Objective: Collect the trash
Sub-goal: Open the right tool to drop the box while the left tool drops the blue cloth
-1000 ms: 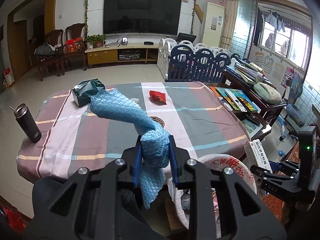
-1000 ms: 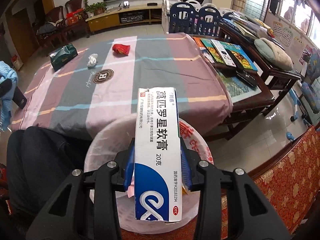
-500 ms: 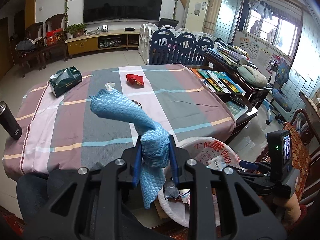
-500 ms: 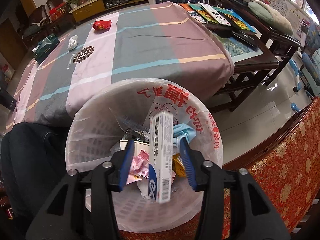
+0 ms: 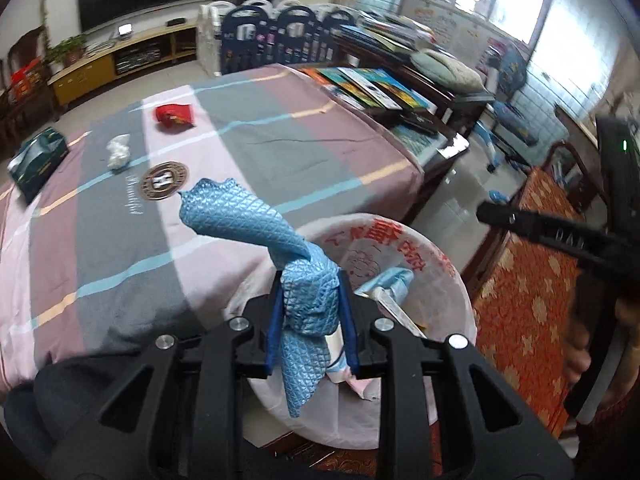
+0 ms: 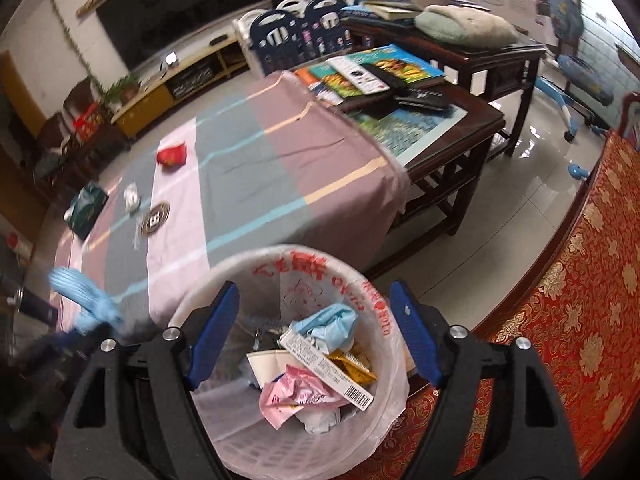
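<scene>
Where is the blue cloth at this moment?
The blue cloth is clamped in the left gripper, above the near rim of the trash basket.

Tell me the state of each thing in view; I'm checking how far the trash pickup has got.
Left gripper: shut on the blue cloth, over the bin.
Right gripper: jaws opening, nothing between them.
Trash bin: lined, partly filled.
Medicine box: lying in the bin.
Red wrapper: lying on the table.
White tissue: crumpled, lying on the table.
</scene>
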`<state>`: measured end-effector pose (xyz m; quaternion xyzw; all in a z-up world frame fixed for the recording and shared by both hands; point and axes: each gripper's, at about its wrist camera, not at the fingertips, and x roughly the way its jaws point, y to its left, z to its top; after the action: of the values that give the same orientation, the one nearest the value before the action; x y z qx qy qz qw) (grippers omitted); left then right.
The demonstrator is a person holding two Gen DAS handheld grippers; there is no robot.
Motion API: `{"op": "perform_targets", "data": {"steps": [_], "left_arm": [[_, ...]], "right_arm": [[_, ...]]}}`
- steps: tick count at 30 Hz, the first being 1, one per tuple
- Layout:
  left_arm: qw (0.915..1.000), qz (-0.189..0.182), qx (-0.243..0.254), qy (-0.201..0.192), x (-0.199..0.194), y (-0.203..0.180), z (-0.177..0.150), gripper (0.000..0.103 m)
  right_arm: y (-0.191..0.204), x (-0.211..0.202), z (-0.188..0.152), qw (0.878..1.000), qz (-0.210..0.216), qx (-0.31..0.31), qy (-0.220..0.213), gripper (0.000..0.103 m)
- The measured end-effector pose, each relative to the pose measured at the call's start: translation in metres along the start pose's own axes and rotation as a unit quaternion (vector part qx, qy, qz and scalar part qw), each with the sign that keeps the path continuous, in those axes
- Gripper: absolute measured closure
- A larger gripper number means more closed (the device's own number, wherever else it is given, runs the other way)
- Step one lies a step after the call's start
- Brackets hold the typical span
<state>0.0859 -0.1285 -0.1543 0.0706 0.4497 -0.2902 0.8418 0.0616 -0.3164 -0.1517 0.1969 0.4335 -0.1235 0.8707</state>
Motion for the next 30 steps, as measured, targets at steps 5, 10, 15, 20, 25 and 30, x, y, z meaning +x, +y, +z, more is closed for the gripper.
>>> {"op": "perform_targets", "data": {"steps": [5,10,15,20,25,30], "left_arm": [[0.9935,-0.085,0.056,0.050,0.050,-0.042,-0.002,0.061],[0.9918,-0.070,0.086,0.063,0.063,-0.051,-0.019,0.032],[0.9969,-0.035,0.059,0.039,0.050,-0.032,-0.018,0.020],[0.9998,0.006,0.007,0.018,0.039,-0.003,-0.008,0.018],[0.9942,0.100,-0.040,-0.007,0.020,0.028,0.000,0.015],[0.9837,0.144,-0.103,-0.033,-0.001,0.069,0.003,0.012]], "right_arm": [[-0.006,-0.009,0.005,1.000,-0.001,0.016,-0.013,0.027],[-0.003,-0.005,0.003,1.000,0.005,0.015,-0.010,0.026],[0.004,0.003,-0.001,1.000,0.017,0.015,0.003,0.026],[0.009,0.004,-0.002,1.000,0.018,0.011,0.004,0.026],[0.016,0.007,-0.003,1.000,0.009,0.003,0.000,0.017],[0.037,0.021,-0.004,1.000,0.018,-0.012,0.016,0.017]]}}
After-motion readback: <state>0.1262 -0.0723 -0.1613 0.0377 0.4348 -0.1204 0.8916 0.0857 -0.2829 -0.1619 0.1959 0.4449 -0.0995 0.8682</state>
